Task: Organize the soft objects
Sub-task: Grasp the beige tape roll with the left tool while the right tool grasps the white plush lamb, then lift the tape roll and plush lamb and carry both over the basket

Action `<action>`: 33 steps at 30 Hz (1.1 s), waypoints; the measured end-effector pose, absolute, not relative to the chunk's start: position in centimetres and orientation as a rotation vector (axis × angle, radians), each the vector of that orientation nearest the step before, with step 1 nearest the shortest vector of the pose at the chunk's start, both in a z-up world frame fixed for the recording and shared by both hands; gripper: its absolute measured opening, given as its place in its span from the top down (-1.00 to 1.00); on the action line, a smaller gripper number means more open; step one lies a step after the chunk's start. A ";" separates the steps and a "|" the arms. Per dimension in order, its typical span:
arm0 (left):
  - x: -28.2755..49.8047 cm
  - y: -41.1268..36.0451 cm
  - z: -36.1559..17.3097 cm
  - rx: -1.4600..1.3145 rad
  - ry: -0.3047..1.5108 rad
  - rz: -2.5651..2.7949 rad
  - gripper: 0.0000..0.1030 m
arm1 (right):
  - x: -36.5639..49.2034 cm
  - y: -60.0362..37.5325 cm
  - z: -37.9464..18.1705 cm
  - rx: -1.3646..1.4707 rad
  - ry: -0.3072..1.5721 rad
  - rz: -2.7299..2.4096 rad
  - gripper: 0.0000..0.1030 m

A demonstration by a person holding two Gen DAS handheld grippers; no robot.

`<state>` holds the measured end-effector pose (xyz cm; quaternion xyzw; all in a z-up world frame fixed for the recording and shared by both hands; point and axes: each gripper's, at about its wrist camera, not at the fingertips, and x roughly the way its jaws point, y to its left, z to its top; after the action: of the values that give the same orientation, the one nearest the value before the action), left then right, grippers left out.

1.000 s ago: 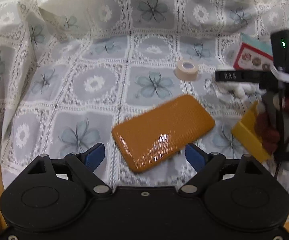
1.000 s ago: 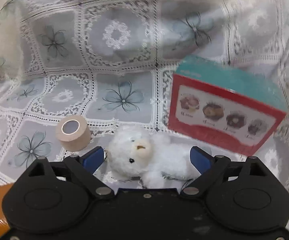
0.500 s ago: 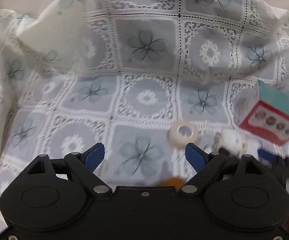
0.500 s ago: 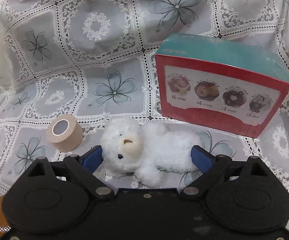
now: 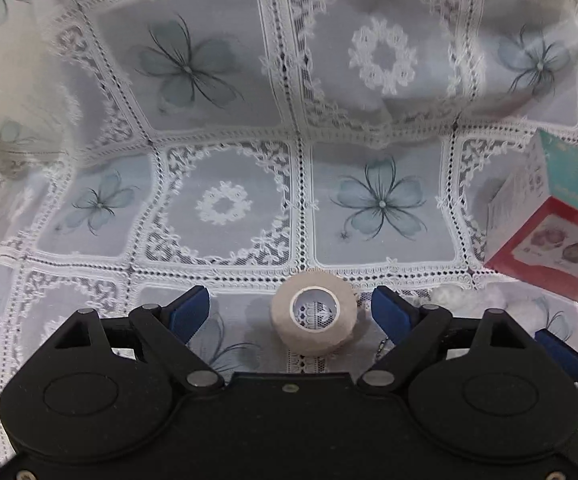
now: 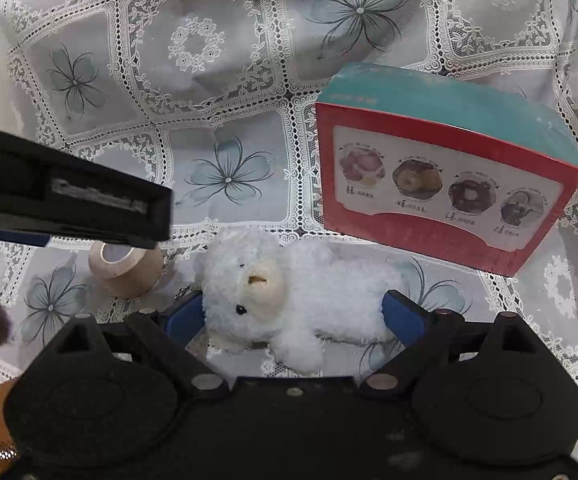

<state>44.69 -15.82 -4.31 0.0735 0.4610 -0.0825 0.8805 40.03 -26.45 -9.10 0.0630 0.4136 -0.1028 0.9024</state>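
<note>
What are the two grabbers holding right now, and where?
Nothing yet. The left gripper is open around the tape roll, and the right gripper is open around the teddy bear, not squeezing.

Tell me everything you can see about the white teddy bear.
The white teddy bear is a small plush toy with fluffy, curly white fur, a cream muzzle, a tan nose and a black bead eye. It lies on its side on the lace tablecloth, head to the left, in front of the red and teal box. It sits between the open right tongs; contact with the blue pads is unclear.
</note>
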 end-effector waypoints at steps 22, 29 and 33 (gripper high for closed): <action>39.1 -8.2 -1.0 0.088 0.885 -0.105 0.07 | 39.9 -25.8 -9.1 0.089 0.820 -0.222 -0.44; 33.2 -5.5 0.0 0.032 0.870 -0.116 0.07 | 39.3 -25.6 -8.9 0.075 0.782 -0.208 -0.15; 30.3 -4.9 -0.5 0.033 0.887 -0.119 0.07 | 38.9 -25.9 -8.7 0.098 0.774 -0.195 -0.15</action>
<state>30.33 -4.90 -0.50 0.0158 0.4290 -0.0578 0.9013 38.86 -25.90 -8.67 0.0477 0.3767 -0.0948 0.9202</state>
